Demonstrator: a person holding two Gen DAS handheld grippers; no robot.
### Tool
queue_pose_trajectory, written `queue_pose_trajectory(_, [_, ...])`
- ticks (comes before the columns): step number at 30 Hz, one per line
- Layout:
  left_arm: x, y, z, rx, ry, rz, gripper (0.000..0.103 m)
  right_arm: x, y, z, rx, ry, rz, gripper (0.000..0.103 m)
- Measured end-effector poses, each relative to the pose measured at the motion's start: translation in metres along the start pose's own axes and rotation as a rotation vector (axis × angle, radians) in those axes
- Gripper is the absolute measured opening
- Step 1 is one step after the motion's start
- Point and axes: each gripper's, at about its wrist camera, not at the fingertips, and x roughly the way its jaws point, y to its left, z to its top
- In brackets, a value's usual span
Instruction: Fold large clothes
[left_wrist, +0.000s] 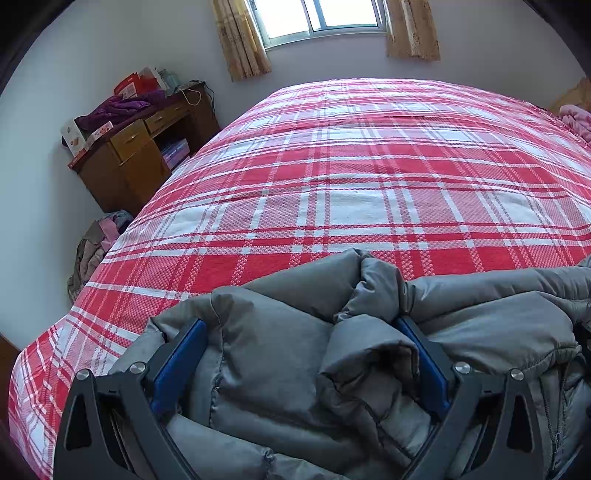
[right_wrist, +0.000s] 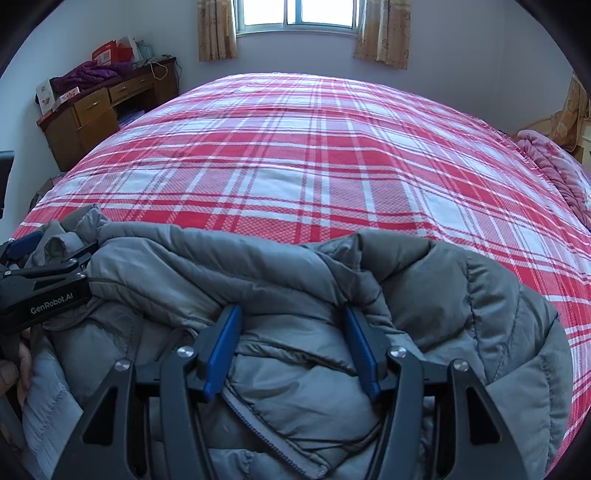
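A grey quilted down jacket (left_wrist: 280, 332) lies bunched at the near edge of a bed with a red and white plaid cover (left_wrist: 369, 166). My left gripper (left_wrist: 301, 328) has its blue-padded jaws wide apart with thick jacket folds between them. My right gripper (right_wrist: 291, 314) also stands with jaws apart around a bunch of the jacket (right_wrist: 295, 277) near its zipper (right_wrist: 266, 432). The left gripper also shows in the right wrist view (right_wrist: 44, 258) at the jacket's left end. Whether either gripper squeezes the padding cannot be told.
A wooden desk (left_wrist: 140, 155) with purple clothing and boxes stands left of the bed. A clothes pile (left_wrist: 99, 243) lies on the floor by it. A pink blanket (right_wrist: 554, 166) lies at the bed's right edge. A window (right_wrist: 295, 14) with curtains is behind.
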Motion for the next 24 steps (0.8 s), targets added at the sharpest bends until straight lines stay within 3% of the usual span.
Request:
queue_pose_trajectory(19, [-0.0015, -0.0025, 0.0004, 0.015, -0.006, 0.021, 0.101, 0.0021, 0.0026, 0.0004, -0.004, 0.001, -0.008, 0.061])
queue_pose_trajectory(24, [-0.0012, 0.0009, 0.0075, 0.018, 0.024, -0.001, 0.102, 0.0044, 0.0062, 0.0032, -0.024, 0.014, -0.026, 0.062])
